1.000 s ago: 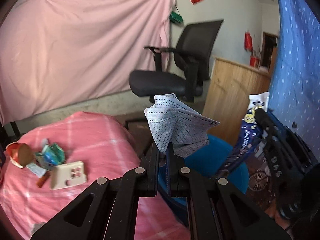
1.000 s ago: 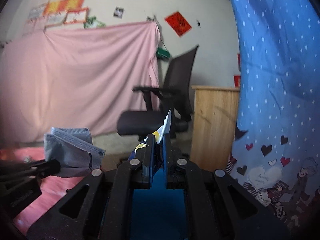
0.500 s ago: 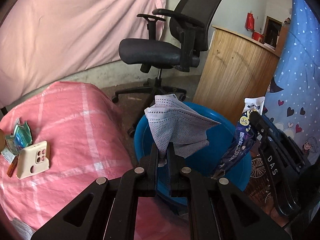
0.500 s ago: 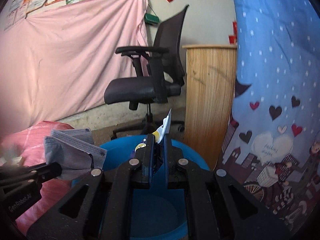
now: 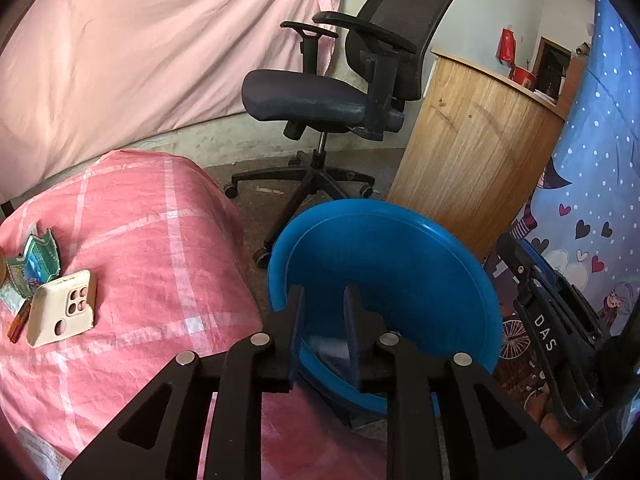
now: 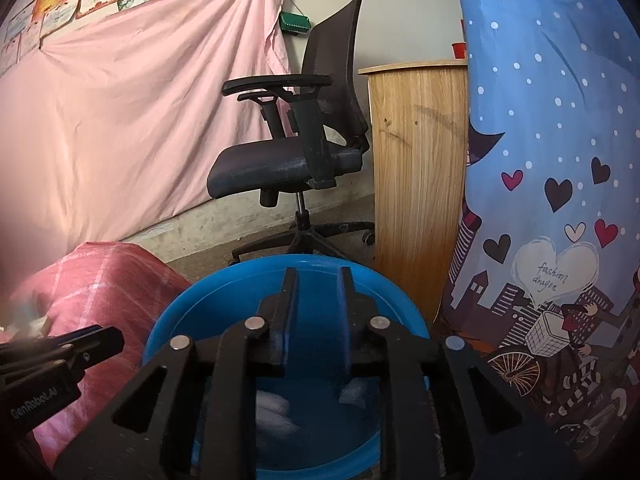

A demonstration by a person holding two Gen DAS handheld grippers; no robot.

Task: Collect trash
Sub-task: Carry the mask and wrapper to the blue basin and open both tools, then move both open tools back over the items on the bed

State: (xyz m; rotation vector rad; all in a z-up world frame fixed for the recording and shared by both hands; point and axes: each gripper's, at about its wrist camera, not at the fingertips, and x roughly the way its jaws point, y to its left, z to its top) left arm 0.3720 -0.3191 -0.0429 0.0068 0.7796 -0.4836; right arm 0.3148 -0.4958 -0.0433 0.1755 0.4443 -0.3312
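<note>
Pale trash [image 6: 276,408] inside blue tub [image 6: 180,320]

A lived-in home room; pink sheet [image 5: 140,48] draping the wall, office chair [image 5: 340,92], heart-print curtain [image 6: 560,160].

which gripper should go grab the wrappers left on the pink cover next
Left, probably. The left gripper is open and empty, with the wrappers on the pink cover on its side. The right gripper sits farther away, over the basin.

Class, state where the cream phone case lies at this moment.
In the left wrist view, the phone case lies at the left on the pink cloth, beside a green wrapper, left of the blue tub.
</note>
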